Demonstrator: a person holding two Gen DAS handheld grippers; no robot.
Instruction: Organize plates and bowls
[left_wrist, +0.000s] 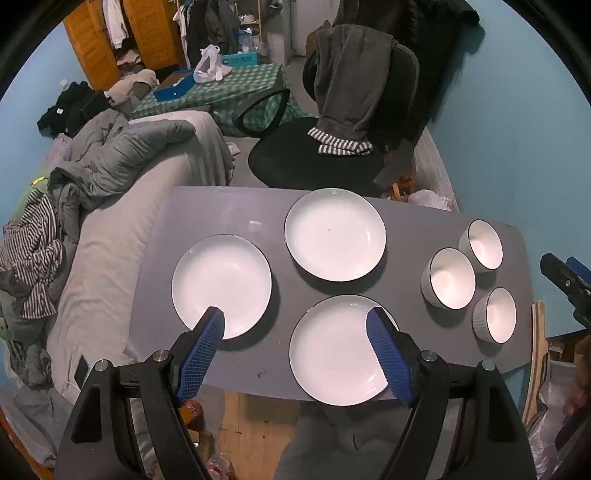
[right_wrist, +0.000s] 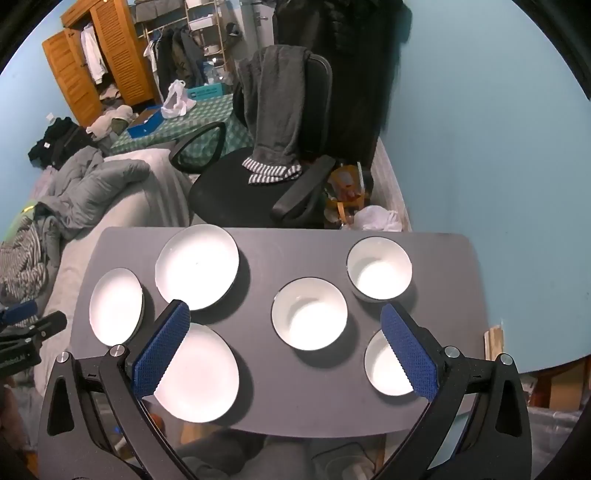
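On the surface (left_wrist: 221, 210) before me, three plates lie to the left: one far (left_wrist: 334, 234), one left (left_wrist: 221, 286), one near (left_wrist: 338, 349). Three bowls cluster to the right: far (left_wrist: 481, 244), middle (left_wrist: 448, 277), near (left_wrist: 495, 314). A chair (left_wrist: 314, 155) stands behind; a bed (left_wrist: 110, 240) lies left.

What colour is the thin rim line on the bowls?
Black, on white round bowls; clearest in the right wrist view.

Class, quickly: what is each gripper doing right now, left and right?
Left gripper: open, holding nothing, above the plates.
Right gripper: open, holding nothing, above the bowls.
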